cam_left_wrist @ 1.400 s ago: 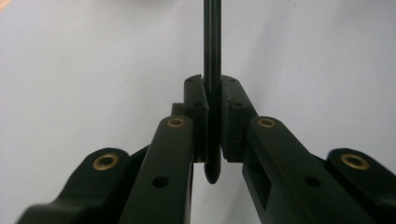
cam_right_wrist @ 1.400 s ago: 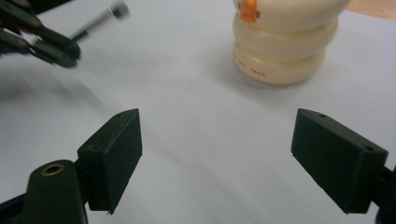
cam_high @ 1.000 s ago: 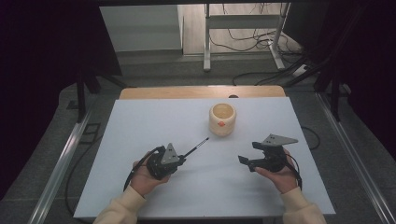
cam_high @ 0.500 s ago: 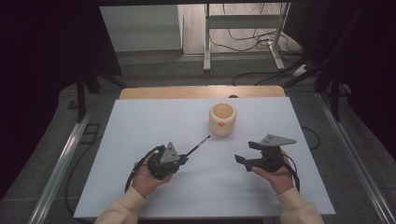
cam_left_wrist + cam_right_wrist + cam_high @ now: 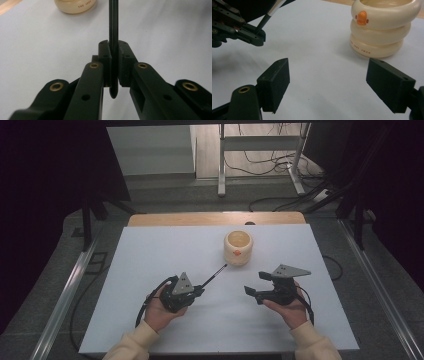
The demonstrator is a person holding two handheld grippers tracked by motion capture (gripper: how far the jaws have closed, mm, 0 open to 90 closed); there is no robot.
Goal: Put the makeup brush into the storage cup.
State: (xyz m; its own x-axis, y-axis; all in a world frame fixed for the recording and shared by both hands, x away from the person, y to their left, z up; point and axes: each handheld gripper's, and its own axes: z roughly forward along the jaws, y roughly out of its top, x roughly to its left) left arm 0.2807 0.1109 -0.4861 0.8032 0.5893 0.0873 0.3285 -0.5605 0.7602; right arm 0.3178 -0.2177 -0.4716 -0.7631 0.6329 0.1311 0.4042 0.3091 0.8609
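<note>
Item: thin black pen (image 5: 113, 30), pinched in the left gripper (image 5: 201, 290), tip toward the duck-faced cup (image 5: 238, 247) on the tabletop (image 5: 150, 260).
Handling: keep the pinch firm, lift the tip over the rim; right gripper (image 5: 327, 82) jaws spread, empty, free to steady the cup.

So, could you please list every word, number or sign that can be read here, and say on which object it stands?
"THE JUDY SWAN": small brown print low on the cream duck cup; the first word reads in the left gripper view, the next is blurred there.
Nothing else carries readable text.
</note>
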